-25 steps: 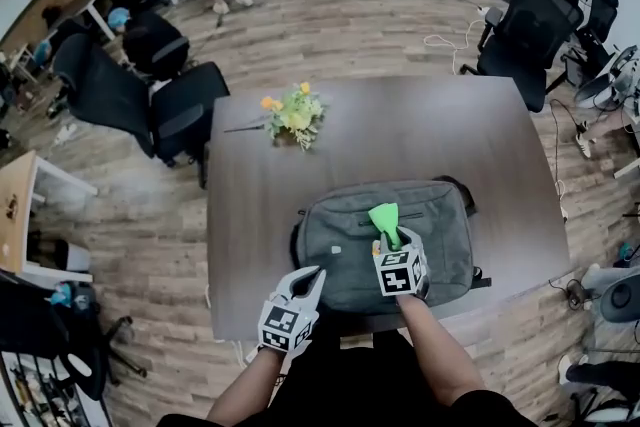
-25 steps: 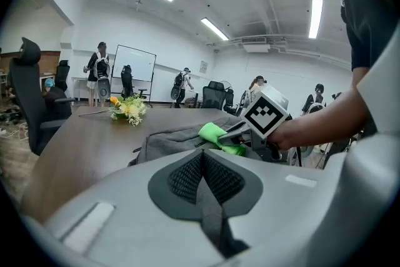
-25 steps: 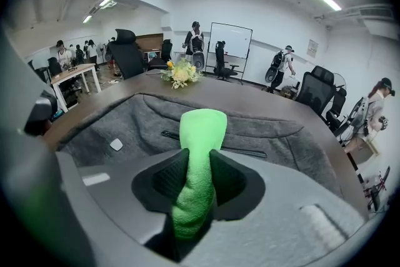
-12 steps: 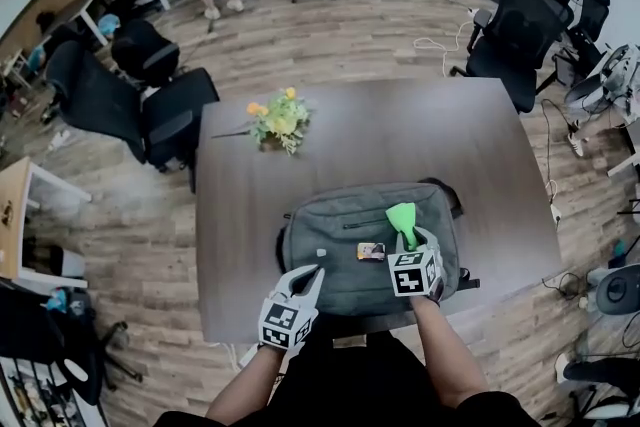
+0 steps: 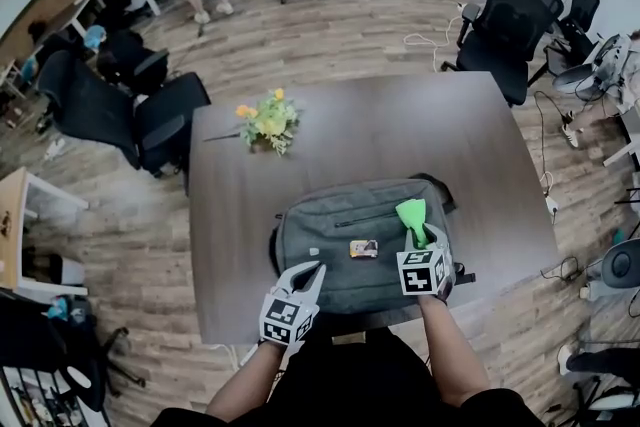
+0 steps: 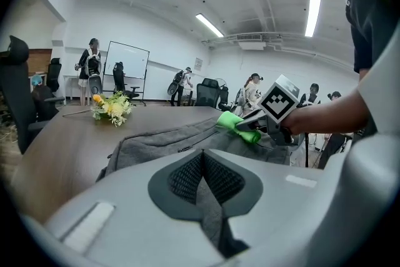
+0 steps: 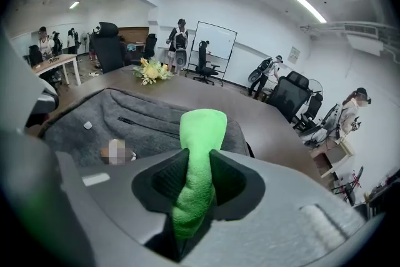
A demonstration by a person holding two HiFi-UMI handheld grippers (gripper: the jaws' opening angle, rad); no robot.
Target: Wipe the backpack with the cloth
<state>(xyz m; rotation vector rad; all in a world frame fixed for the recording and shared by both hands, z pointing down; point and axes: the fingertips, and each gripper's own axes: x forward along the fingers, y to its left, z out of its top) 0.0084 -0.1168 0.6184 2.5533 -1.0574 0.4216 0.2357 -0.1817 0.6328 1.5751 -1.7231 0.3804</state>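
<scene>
A grey backpack point(image 5: 345, 230) lies flat at the near edge of the brown table point(image 5: 400, 130). My right gripper point(image 5: 419, 237) is over its right part, shut on a bright green cloth point(image 5: 411, 215) whose free end sticks forward past the jaws onto the fabric. In the right gripper view the cloth point(image 7: 201, 134) runs up between the pads, with the backpack point(image 7: 125, 119) below. My left gripper point(image 5: 311, 272) sits at the backpack's near left edge, jaws closed with grey fabric pinched between the pads. The left gripper view shows the backpack point(image 6: 162, 144), the cloth point(image 6: 232, 124) and the right gripper point(image 6: 249, 129).
A small bunch of yellow flowers point(image 5: 264, 123) lies on the table's far left part. Black office chairs stand to the left point(image 5: 165, 115) and at the far right point(image 5: 505, 25). People stand at the back of the room. A small patch point(image 5: 363, 248) sits on the backpack's middle.
My right gripper has slid to the right across the backpack with the cloth, uncovering the small patch. The left gripper has kept its place at the near edge.
</scene>
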